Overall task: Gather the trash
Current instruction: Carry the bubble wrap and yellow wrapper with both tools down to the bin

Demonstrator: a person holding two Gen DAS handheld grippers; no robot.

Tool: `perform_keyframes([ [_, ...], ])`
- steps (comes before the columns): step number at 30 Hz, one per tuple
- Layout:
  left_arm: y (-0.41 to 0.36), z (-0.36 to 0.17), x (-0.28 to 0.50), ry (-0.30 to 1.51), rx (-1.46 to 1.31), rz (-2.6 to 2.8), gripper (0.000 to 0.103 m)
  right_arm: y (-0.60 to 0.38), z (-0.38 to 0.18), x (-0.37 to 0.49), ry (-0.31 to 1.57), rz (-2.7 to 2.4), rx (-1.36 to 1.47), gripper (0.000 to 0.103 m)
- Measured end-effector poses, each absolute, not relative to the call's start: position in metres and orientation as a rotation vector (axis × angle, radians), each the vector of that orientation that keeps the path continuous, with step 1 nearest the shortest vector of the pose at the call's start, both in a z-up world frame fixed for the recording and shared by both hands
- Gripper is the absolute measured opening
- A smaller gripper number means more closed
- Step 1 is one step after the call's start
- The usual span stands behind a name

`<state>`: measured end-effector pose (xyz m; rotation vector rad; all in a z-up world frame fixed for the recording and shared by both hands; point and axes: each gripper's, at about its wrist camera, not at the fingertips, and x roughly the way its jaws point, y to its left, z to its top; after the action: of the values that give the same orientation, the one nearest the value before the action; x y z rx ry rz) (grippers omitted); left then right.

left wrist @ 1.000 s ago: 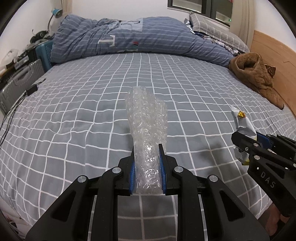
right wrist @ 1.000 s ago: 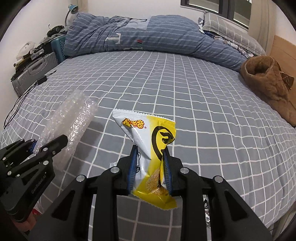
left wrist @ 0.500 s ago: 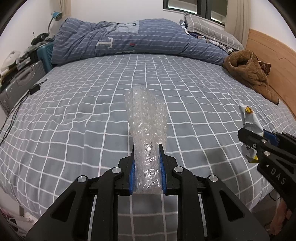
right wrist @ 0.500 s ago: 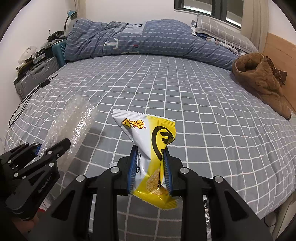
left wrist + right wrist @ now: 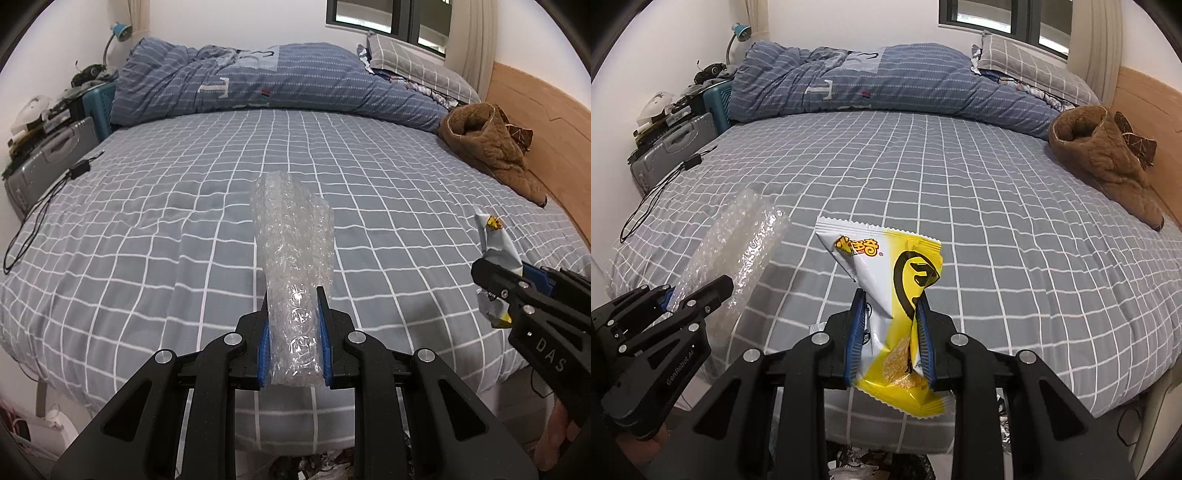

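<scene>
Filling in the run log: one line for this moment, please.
left gripper: shut on bubble wrap | right gripper: shut on snack bag | both above bed

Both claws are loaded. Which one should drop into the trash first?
Marginally right. The right claw holds the snack wrapper directly above crumpled trash below the bed edge; the left claw holds bubble wrap.

Left gripper (image 5: 293,325) was level, pointing forward, jaws clamped tight on what it carried — blue pads (image 5: 263,345) pressed in on both sides. Right gripper (image 5: 891,334) sat alongside to the right at similar height, likewise closed on its load — fingers parallel.
</scene>
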<state>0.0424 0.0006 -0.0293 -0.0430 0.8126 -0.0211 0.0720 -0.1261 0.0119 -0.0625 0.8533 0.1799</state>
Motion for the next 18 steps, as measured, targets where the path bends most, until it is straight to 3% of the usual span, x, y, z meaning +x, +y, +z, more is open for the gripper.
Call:
perform_keyframes([
  [18, -0.005, -0.015, -0.033, 0.803, -0.068, -0.041, 0.02, -0.128, 0.017, 0.0, 0.864, 0.199, -0.066, 0.025],
])
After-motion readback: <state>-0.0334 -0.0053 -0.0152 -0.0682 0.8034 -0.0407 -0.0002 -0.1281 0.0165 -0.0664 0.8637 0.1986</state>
